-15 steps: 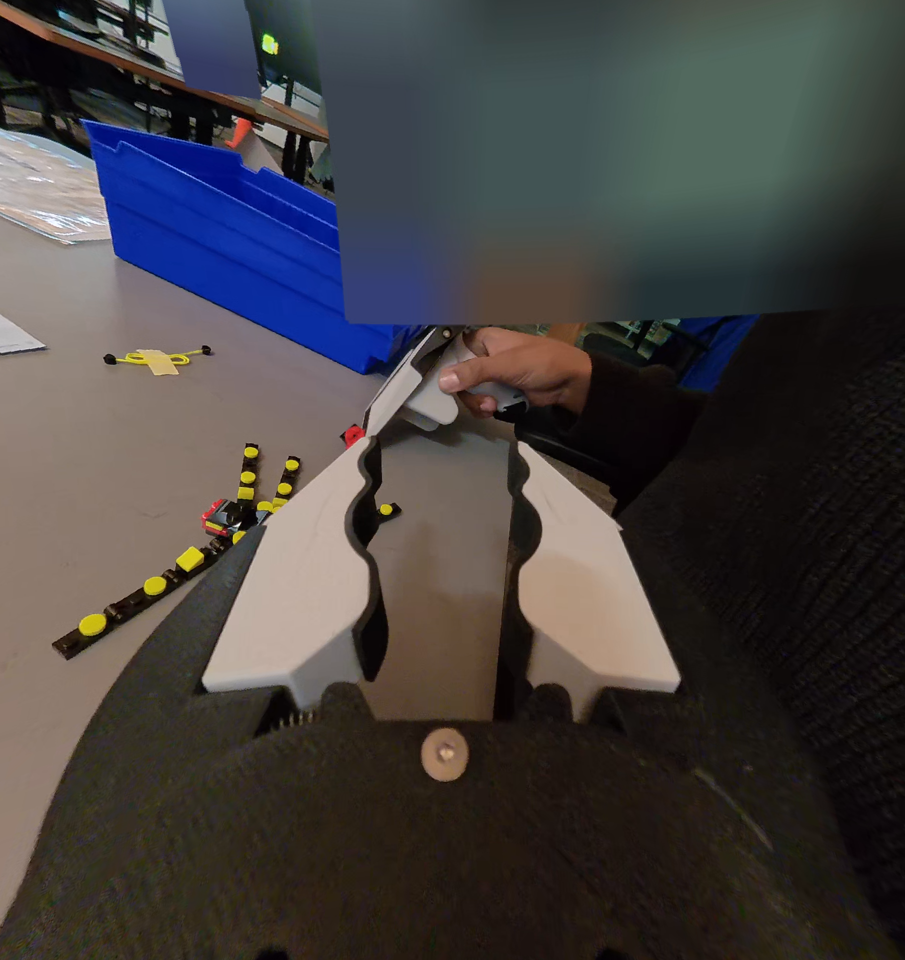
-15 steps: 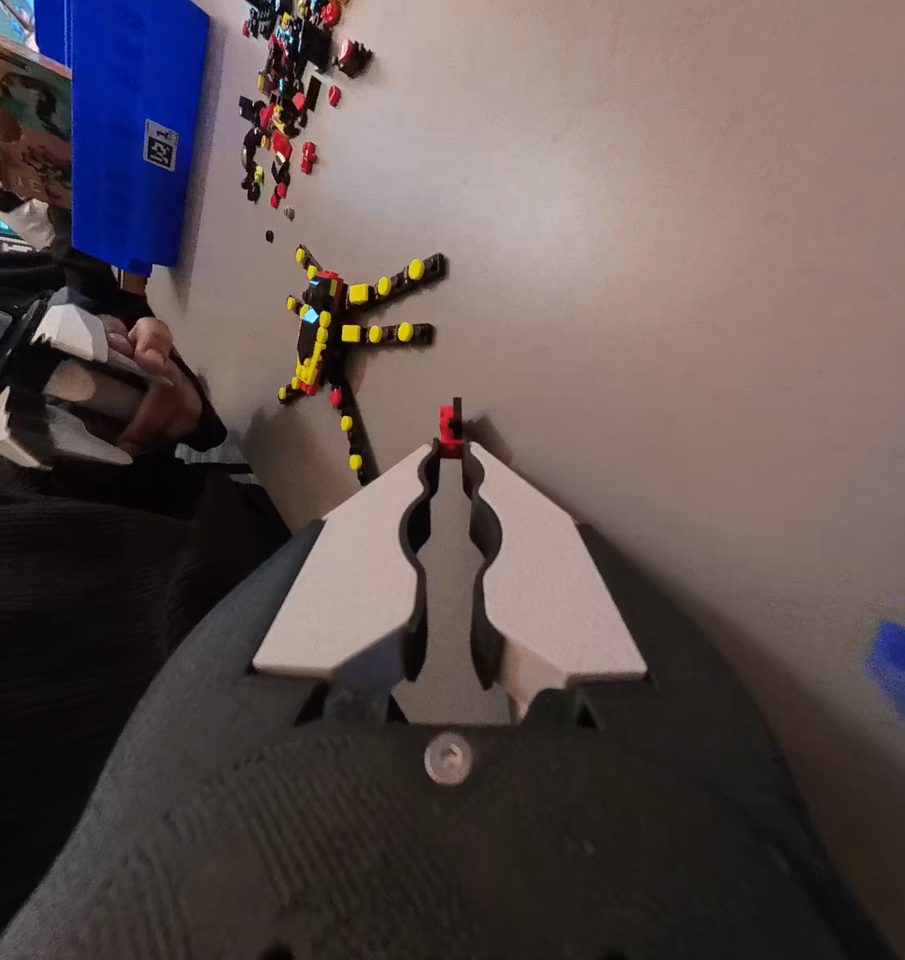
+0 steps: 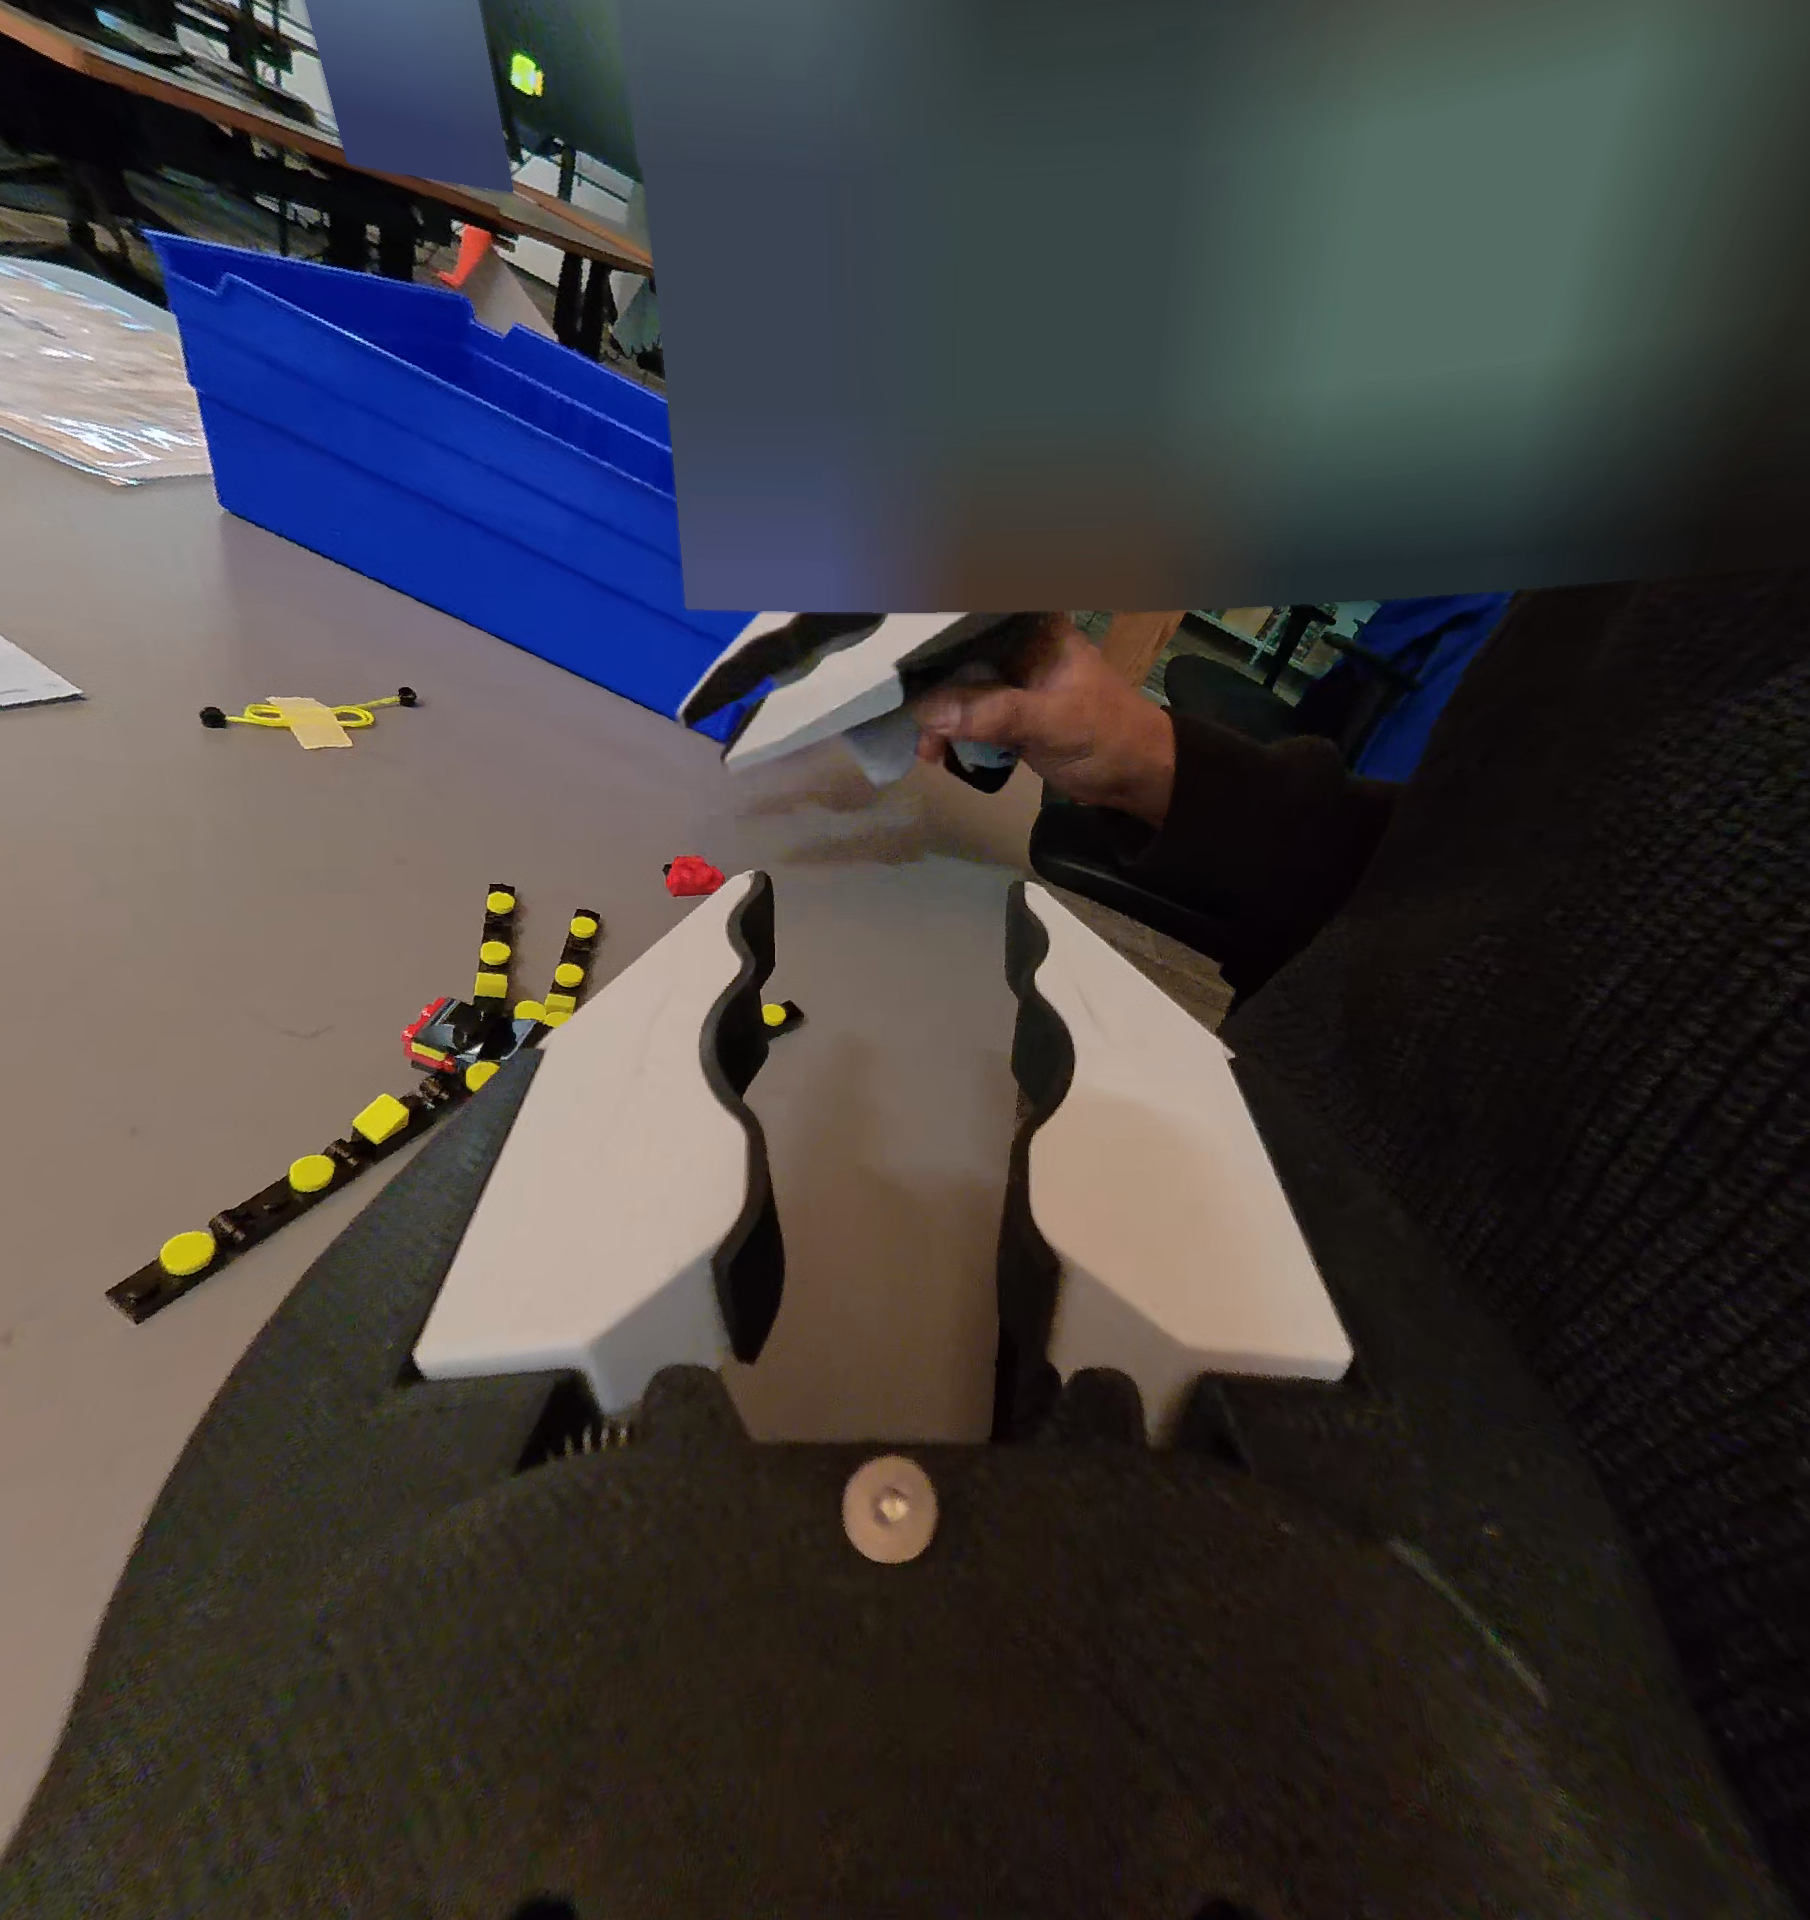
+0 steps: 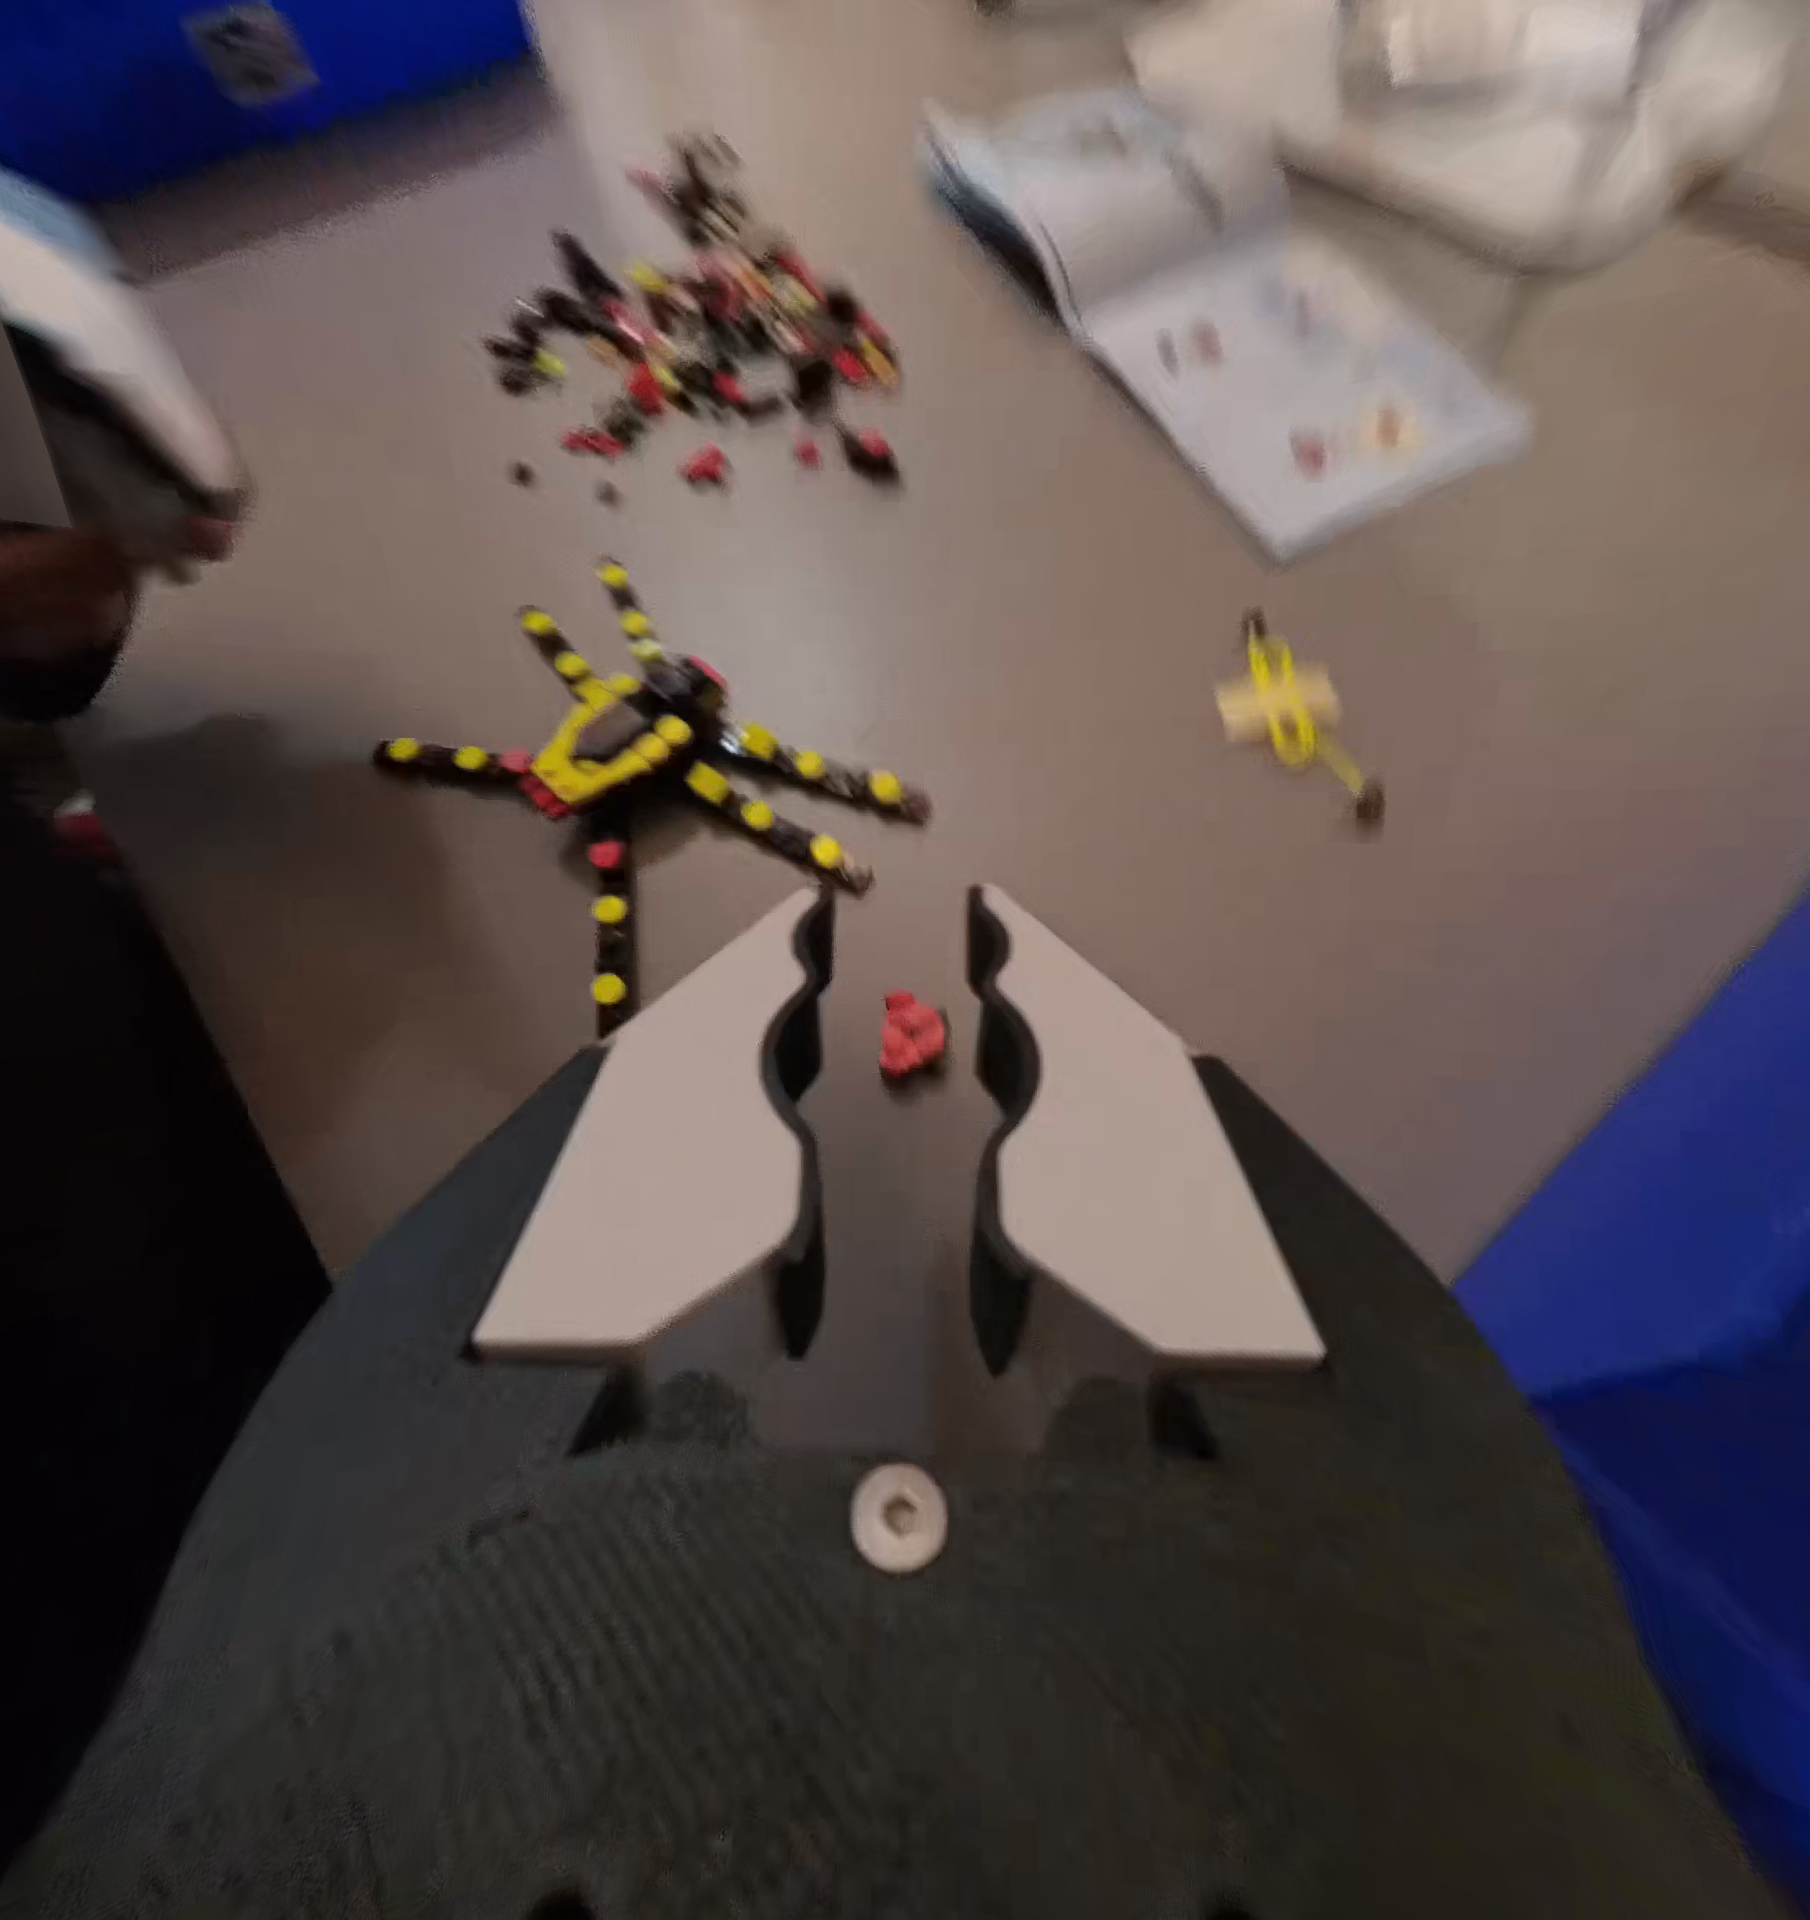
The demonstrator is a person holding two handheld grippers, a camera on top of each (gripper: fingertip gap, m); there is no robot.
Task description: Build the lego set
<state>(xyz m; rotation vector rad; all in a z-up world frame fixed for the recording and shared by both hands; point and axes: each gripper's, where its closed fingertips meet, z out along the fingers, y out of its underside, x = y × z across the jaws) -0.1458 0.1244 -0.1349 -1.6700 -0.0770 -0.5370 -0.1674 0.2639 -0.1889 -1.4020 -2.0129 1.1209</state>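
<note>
A black Lego model with long legs dotted with yellow studs lies flat on the grey table; its legs also show in the left wrist view. A small red piece lies on the table under my right gripper, which is open, empty and raised above it. The red piece also shows in the left wrist view, with the right gripper held by a hand up behind it. My left gripper is open and empty, low near the table's near edge, to the right of the model.
A pile of loose black, red and yellow pieces lies beyond the model. An open instruction booklet and a yellow elastic with tape lie to the right. Blue bins stand at the back and at the right. One gripper's finger ends stand about 15 cm off the other's. My left tips are about 25 cm from the yellow elastic with tape, my right tips only 15 cm. Look for it in the left wrist view too.
My right gripper was shut on the red piece near the table. It has opened, left the piece lying on the table, and lifted and turned away. My left gripper has hardly moved.
</note>
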